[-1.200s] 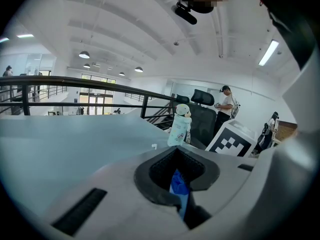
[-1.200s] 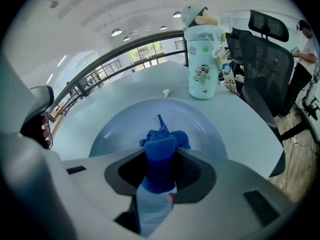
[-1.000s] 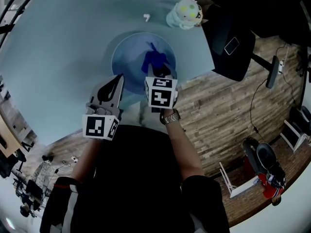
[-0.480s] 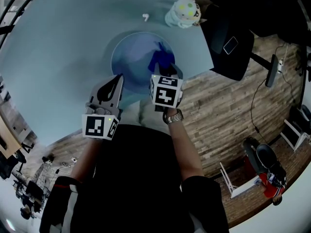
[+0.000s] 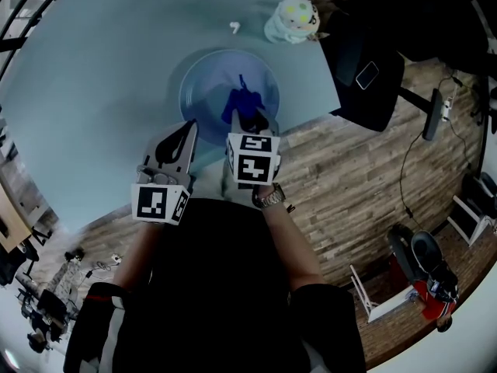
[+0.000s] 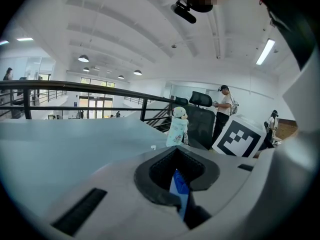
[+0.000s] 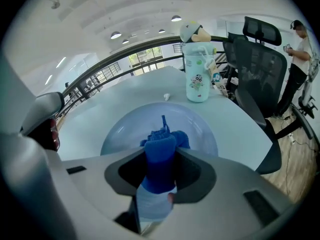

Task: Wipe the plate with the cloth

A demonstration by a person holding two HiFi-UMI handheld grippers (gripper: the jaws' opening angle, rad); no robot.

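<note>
A pale blue plate [image 5: 203, 84] lies on the light table, near its front edge. My right gripper [image 5: 248, 123] hangs over the plate's near side, shut on a bunched dark blue cloth [image 5: 238, 102] that rests on the plate. The right gripper view shows the cloth [image 7: 160, 151] clamped between the jaws of my right gripper [image 7: 160, 170], with the plate [image 7: 122, 134] beyond. My left gripper [image 5: 189, 128] sits at the plate's near left rim. In its own view my left gripper [image 6: 176, 173] is shut on a thin blue edge, the plate rim [image 6: 180, 190].
A pale bottle with a toy-head cap [image 5: 293, 18] stands at the table's far right, with a small white object [image 5: 233, 28] to its left. A black office chair [image 5: 365, 64] with a phone on it stands right of the table. Wooden floor lies below the table edge [image 5: 311, 123].
My right gripper carried the cloth rightward across the plate, then back left and toward me. The left gripper and plate have stayed where they were.
</note>
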